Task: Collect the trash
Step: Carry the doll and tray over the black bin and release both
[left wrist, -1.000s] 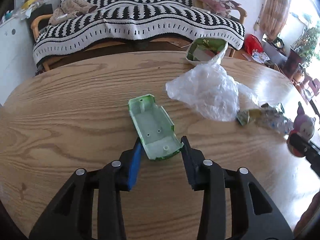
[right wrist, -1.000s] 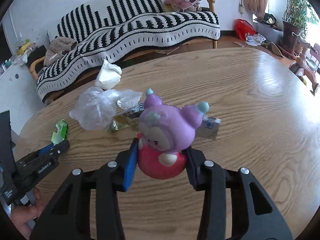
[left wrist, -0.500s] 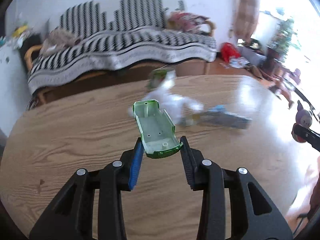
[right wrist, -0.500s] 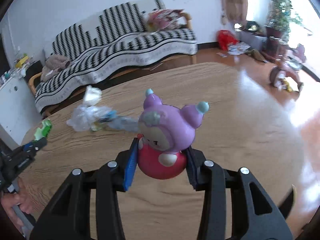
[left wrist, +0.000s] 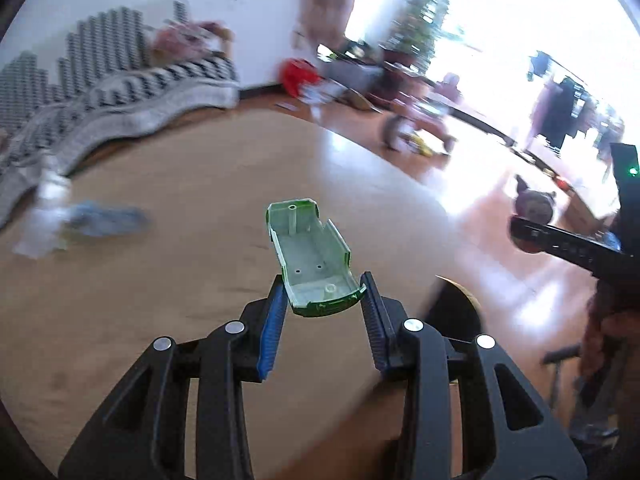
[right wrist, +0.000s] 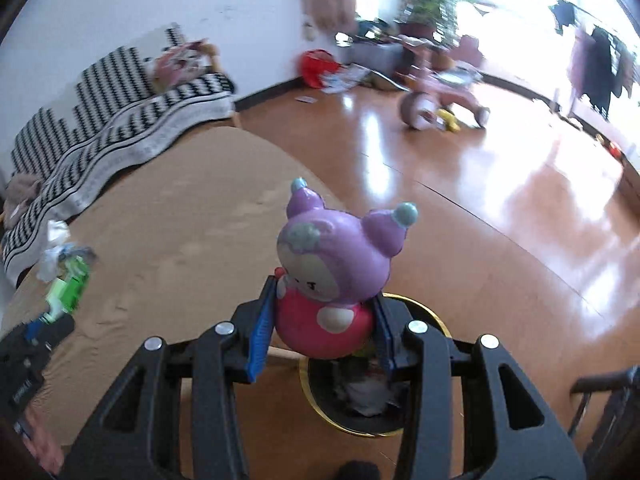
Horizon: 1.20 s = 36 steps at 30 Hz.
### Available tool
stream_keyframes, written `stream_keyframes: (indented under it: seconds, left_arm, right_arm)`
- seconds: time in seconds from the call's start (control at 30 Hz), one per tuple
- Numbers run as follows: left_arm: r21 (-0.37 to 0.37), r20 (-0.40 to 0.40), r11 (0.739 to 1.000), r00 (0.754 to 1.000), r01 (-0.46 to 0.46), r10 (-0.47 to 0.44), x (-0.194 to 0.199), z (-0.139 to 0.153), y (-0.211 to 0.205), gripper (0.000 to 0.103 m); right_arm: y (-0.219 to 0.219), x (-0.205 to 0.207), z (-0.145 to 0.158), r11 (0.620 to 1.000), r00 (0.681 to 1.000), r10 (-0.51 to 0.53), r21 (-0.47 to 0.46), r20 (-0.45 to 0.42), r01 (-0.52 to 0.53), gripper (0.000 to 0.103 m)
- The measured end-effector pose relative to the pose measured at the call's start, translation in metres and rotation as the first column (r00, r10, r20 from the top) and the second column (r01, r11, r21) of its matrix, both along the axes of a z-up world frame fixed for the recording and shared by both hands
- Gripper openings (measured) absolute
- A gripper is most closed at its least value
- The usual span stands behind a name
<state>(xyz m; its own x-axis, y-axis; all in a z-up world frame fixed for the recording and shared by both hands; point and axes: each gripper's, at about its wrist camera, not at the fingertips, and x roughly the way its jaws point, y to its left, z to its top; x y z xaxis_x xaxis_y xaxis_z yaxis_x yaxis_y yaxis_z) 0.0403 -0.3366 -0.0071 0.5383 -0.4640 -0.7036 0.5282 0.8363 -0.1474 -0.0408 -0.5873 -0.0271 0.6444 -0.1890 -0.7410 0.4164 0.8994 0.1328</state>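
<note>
My left gripper (left wrist: 323,284) is shut on a green toy car shell (left wrist: 312,252), hollow side up, held above the wooden table (left wrist: 160,248) near its right edge. My right gripper (right wrist: 325,296) is shut on a purple and pink doll toy (right wrist: 336,264), upright, just past the table's edge (right wrist: 180,240). Directly below the doll stands a black bin with a gold rim (right wrist: 360,434), with crumpled stuff inside. The same bin (left wrist: 460,312) peeks out past the left gripper's right finger. A blurred pile of plastic bag and wrappers (left wrist: 76,220) lies far left on the table.
A sofa with a black and white striped blanket (right wrist: 120,120) runs behind the table. A pink tricycle (right wrist: 440,96) and scattered items stand on the shiny wooden floor (right wrist: 520,220). The left gripper and its green shell (right wrist: 68,292) show at the right wrist view's lower left.
Both grippers have swung to the right, away from the trash pile, each still holding its object. The table's right edge, the floor and the bin have come into view.
</note>
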Motion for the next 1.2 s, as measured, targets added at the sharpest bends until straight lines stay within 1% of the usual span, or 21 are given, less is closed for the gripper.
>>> stream_keyframes:
  seconds: [0.13,0.27,0.43,0.6,0.83,1.03,1.1,1.2]
  left_arm:
    - [0.023,-0.043,0.996,0.996,0.084,-0.083,-0.014,-0.019,-0.062,0.037]
    - [0.028,-0.073,0.99,0.988,0.14,-0.138,-0.024,-0.031,-0.099,0.037]
    - [0.024,-0.109,0.987,0.982,0.158,-0.155,-0.027,-0.044,-0.116,0.037]
    - [0.027,-0.133,0.987,0.979,0.158,-0.153,-0.022,-0.052,-0.12,0.037]
    - [0.035,-0.144,0.985,0.977,0.167,-0.16,-0.029,-0.059,-0.129,0.037]
    - [0.038,-0.151,0.981,0.972,0.188,-0.18,-0.03,-0.064,-0.142,0.037]
    - [0.041,-0.152,0.979,0.97,0.201,-0.192,-0.032,-0.067,-0.147,0.036]
    - [0.055,-0.145,0.971,0.964,0.231,-0.221,-0.034,-0.069,-0.156,0.037]
  right_arm:
    - [-0.034,-0.022,-0.013,0.999,0.999,-0.026,0.038,-0.03,0.027,0.043]
    - [-0.051,-0.025,-0.022,0.997,0.998,-0.028,0.069,-0.056,0.032,0.043]
    - [-0.054,-0.026,-0.03,0.995,0.997,-0.017,0.099,-0.077,0.025,0.043]
    - [-0.054,-0.024,-0.036,0.994,0.995,-0.004,0.109,-0.097,0.014,0.043]
    - [-0.059,-0.028,-0.04,0.992,0.995,-0.001,0.125,-0.104,0.014,0.044]
    - [-0.064,-0.031,-0.038,0.99,0.995,-0.009,0.136,-0.101,0.023,0.044]
    - [-0.063,-0.03,-0.036,0.991,0.995,-0.012,0.133,-0.097,0.025,0.045]
    - [-0.065,-0.03,-0.038,0.989,0.994,-0.019,0.143,-0.105,0.034,0.051]
